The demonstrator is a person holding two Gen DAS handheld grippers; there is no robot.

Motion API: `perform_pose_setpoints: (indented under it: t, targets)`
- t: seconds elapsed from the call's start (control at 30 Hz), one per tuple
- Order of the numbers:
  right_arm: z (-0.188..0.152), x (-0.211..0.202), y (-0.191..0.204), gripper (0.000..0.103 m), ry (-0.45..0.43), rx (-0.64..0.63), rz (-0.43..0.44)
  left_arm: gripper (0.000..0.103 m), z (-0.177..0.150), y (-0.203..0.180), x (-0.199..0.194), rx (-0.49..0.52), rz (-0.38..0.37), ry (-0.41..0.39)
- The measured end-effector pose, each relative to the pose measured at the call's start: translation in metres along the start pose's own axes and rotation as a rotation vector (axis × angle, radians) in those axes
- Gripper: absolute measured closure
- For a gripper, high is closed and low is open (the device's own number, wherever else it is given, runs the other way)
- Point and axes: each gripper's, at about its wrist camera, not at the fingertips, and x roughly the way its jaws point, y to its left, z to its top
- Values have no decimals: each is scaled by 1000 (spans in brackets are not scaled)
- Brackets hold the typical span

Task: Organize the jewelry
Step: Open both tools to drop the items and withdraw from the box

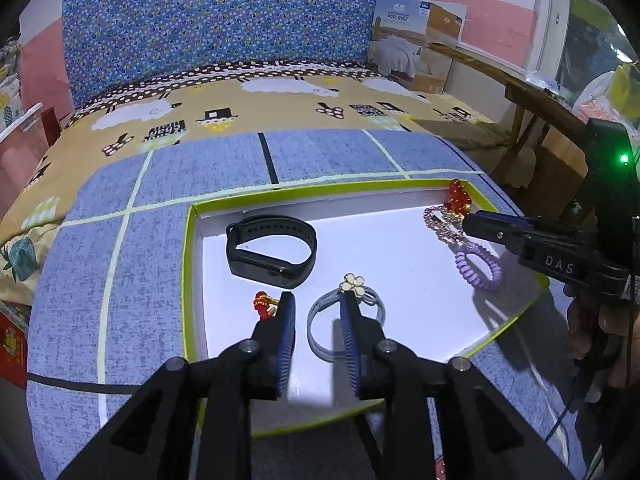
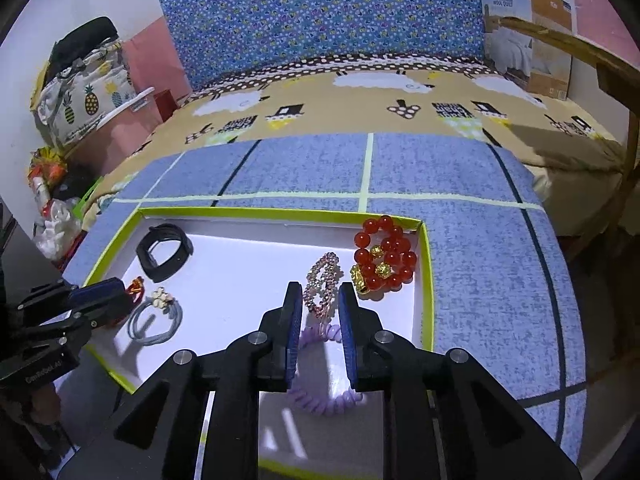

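Your left gripper [image 1: 318, 304] fingers stand apart over the grey flower hair tie [image 1: 345, 322] in the tray [image 1: 188, 280], your right gripper [image 2: 320, 294] fingers apart astride the purple coil tie [image 2: 324, 398], red bead bracelet [image 2: 386, 256] at one o'clock.

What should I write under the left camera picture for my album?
Left gripper open over a grey hair tie in the green-rimmed tray.

Purple coil tie [image 2: 320, 400] partly hidden behind claw [image 2: 320, 296].
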Motion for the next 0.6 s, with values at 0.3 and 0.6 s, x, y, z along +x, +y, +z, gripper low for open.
perform_pose_setpoints:
  t: [0.3, 0.6]
  targets:
    - [-30, -55, 17, 84, -69, -15, 40, 79, -16, 0, -45, -5, -11, -83]
    - [-80, -103, 33, 84, -91, -1, 69, 79, -53, -11, -84, 18, -7, -118]
